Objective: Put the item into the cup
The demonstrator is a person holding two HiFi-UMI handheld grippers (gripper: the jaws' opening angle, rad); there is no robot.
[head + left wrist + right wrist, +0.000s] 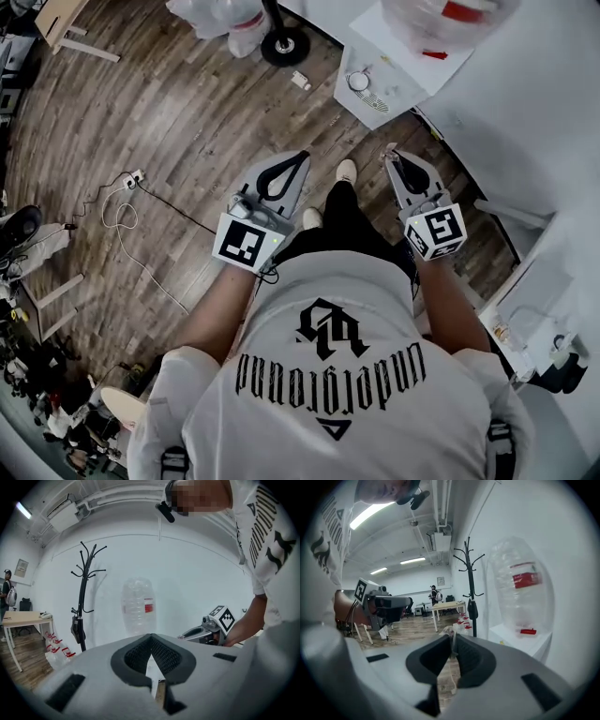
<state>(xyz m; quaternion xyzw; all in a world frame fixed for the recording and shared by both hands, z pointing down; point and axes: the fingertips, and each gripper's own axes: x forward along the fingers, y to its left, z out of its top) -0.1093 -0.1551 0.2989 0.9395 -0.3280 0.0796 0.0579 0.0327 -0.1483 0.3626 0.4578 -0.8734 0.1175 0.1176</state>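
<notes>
I stand on a wooden floor [178,122] with both grippers held out at waist height. My left gripper [302,155] is shut, its dark pads meeting at the tip [151,638] with nothing between them. My right gripper [392,154] is closed on a small pale crumpled item [450,631] that sticks out at the jaw tips. A big clear water bottle with a red label [520,592] stands ahead on a white table [520,639]. No cup can be made out for certain in any view.
A black coat rack [471,588] stands by the white wall, its round base [284,45] on the floor. A white cable [122,216] trails at the left. A low white box with a round thing [359,82] sits ahead. White furniture [544,122] lines the right side.
</notes>
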